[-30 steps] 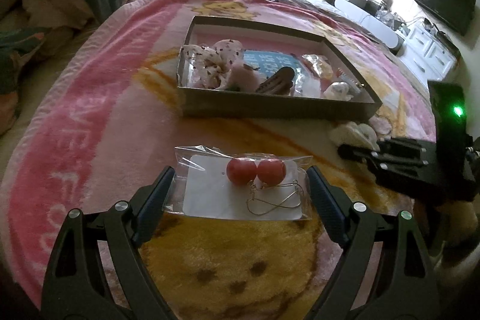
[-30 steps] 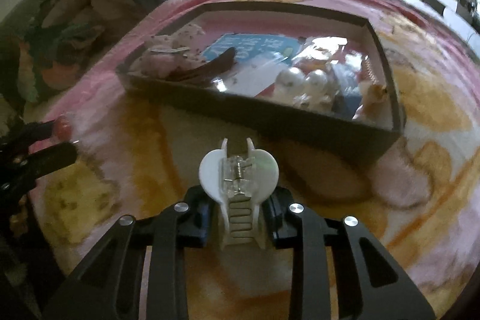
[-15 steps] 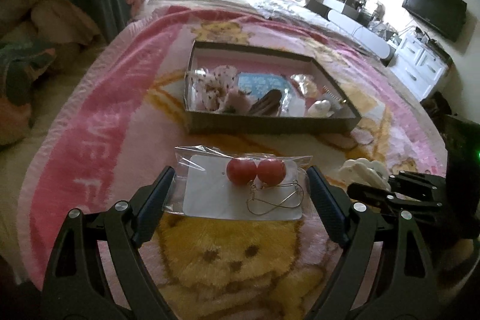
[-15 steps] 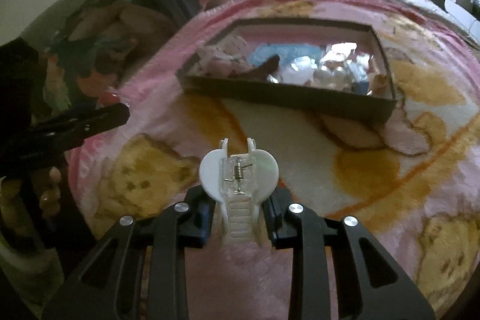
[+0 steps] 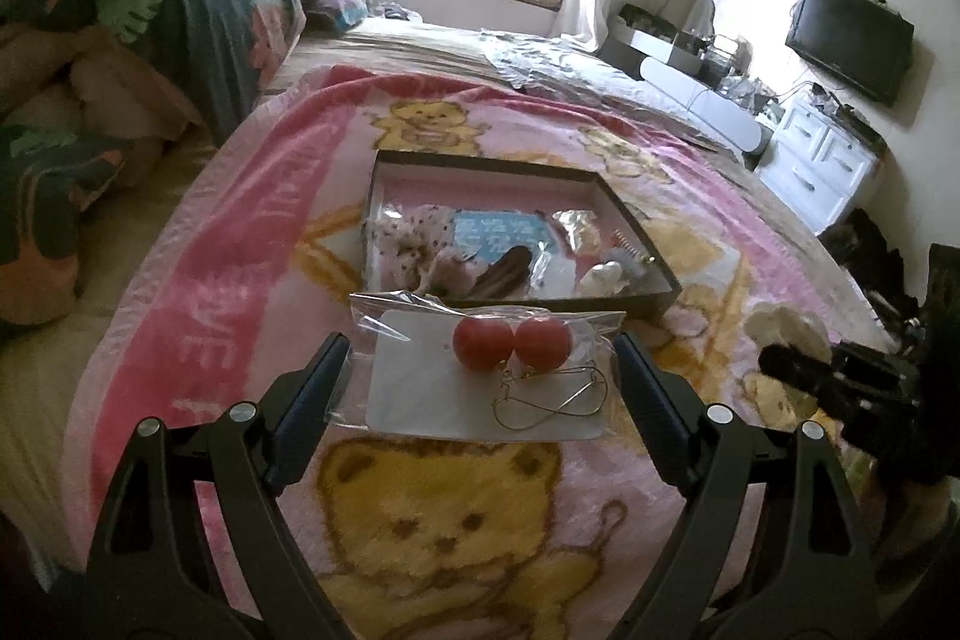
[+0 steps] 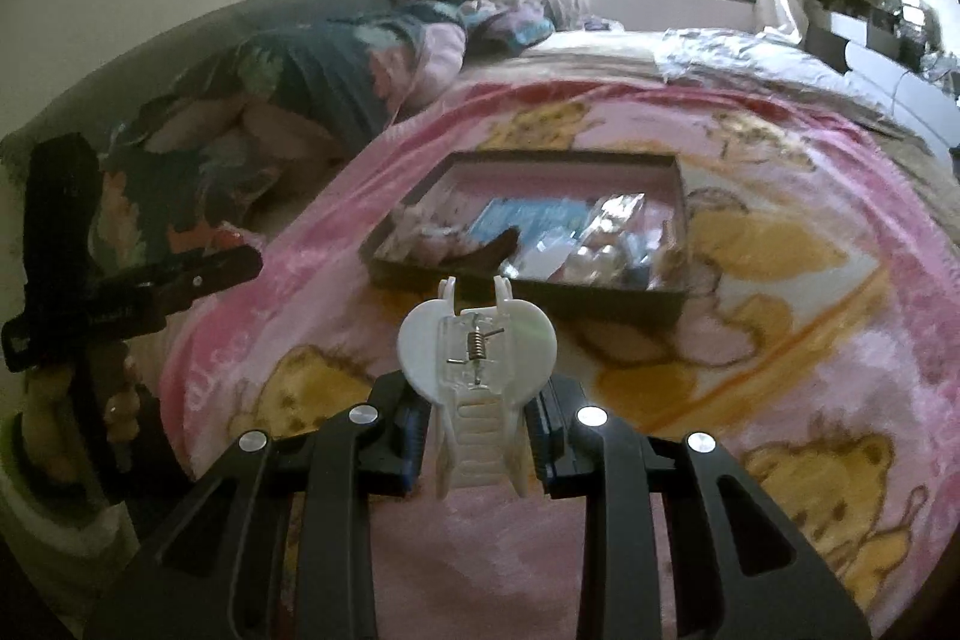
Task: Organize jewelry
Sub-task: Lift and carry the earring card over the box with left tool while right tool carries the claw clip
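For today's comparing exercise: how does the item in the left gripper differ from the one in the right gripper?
The left gripper holds a clear bag of red ball earrings; the right gripper holds a white hair claw clip. The bag is flat and wide, so the left jaws stand far apart; the clip is narrow, so the right jaws sit close. Both are held off the blanket, short of the tray.

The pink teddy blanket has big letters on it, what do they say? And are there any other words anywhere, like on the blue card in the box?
"VE" on the blanket: white letters on the pink band; the rest of the word is cut off or hidden.
Blue card in the box: pale print, too blurred to read.
Left gripper body in the right wrist view: small white print, too small to read.
Earring bag and hair clip: no text visible.
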